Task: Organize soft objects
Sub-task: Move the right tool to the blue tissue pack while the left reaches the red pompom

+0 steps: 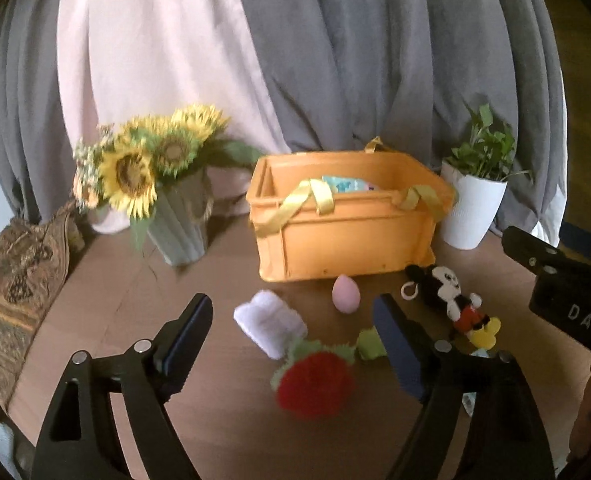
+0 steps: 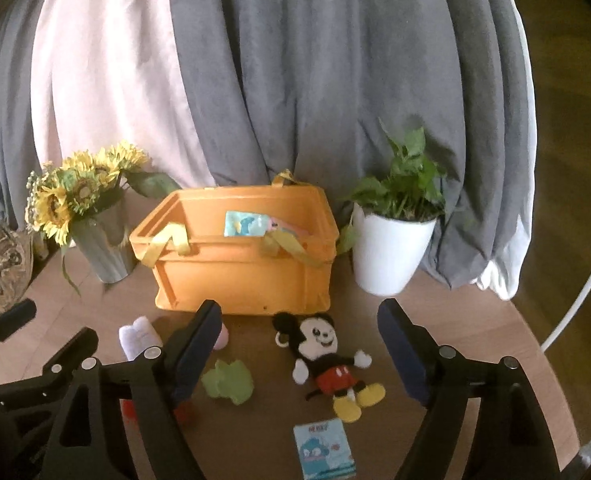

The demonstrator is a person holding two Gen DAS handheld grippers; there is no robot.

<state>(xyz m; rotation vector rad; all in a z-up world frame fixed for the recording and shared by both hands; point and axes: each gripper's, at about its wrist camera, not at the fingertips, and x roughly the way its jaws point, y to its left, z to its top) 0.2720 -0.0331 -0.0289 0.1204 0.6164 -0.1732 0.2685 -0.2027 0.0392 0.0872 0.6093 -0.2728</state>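
Left wrist view: the left gripper stands wide with nothing held, above a red-and-green plush strawberry and a folded white cloth on the brown worktop.
Crate: an orange crate with yellow ribbon handles, a pink egg just before it.
Right wrist view: the right gripper is wide, empty, over a mouse doll lying face up.
Near: a green plush piece, a small blue packet.
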